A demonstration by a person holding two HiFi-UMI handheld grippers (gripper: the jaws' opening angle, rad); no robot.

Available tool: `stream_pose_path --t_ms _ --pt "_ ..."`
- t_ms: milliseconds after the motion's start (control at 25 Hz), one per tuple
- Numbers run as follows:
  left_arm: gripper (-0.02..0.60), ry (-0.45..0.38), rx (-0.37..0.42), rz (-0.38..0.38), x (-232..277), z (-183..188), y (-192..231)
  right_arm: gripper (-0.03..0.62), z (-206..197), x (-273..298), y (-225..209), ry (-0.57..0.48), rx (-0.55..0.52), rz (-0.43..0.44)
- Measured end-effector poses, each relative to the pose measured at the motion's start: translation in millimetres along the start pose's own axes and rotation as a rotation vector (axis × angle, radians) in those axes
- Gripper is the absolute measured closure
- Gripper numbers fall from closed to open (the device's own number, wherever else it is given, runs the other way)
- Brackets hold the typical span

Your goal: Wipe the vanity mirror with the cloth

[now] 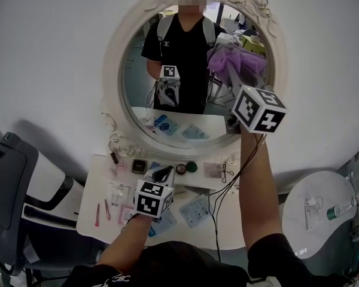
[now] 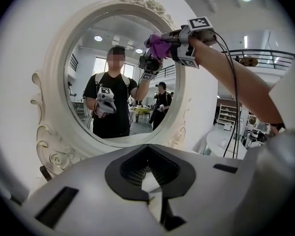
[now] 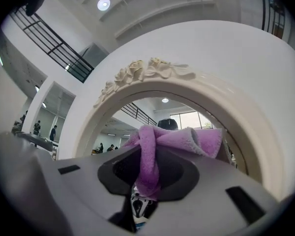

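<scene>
The purple cloth (image 3: 174,141) is clamped in the right gripper (image 3: 148,181) at the vanity mirror's (image 1: 137,82) upper right. The left gripper (image 2: 148,191) is held below the mirror, jaws together and empty. The bunched cloth could be dragged loose by hard pressing, and the glass scraped.

head: high, down | left: low, upward | right: close | shared: mirror (image 1: 185,70)

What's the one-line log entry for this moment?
right gripper: shut on purple cloth, against mirror upper right | left gripper: shut, empty, low over vanity table
</scene>
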State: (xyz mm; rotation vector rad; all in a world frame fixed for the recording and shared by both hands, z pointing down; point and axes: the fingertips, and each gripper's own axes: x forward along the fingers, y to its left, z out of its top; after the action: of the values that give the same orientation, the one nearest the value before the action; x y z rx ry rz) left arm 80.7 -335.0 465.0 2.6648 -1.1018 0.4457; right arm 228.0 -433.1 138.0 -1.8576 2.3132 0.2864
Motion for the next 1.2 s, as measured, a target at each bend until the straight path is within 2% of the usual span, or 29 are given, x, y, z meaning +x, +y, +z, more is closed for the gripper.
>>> stream_pose_path --t_ms 360,480,760,1200 --pt "0.575 0.012 0.037 -0.026 11.1 3.9 -23.4 0.517 -6.8 -27.5 -62.7 0.003 0.093 -0.095" --pt "0.575 0.014 0.044 -0.027 12.6 4.2 -28.4 0.517 -10.4 -32.7 -71.7 0.011 0.093 -0.110" --pt "0.575 0.015 0.053 -0.015 8.8 4.4 -32.0 0.519 -16.0 -39.9 -81.4 0.009 0.035 -0.142" --pt "0.575 0.031 0.035 0.042 -5.3 -7.0 -12.5 0.530 -19.5 -31.0 -62.6 -0.035 0.109 -0.117"
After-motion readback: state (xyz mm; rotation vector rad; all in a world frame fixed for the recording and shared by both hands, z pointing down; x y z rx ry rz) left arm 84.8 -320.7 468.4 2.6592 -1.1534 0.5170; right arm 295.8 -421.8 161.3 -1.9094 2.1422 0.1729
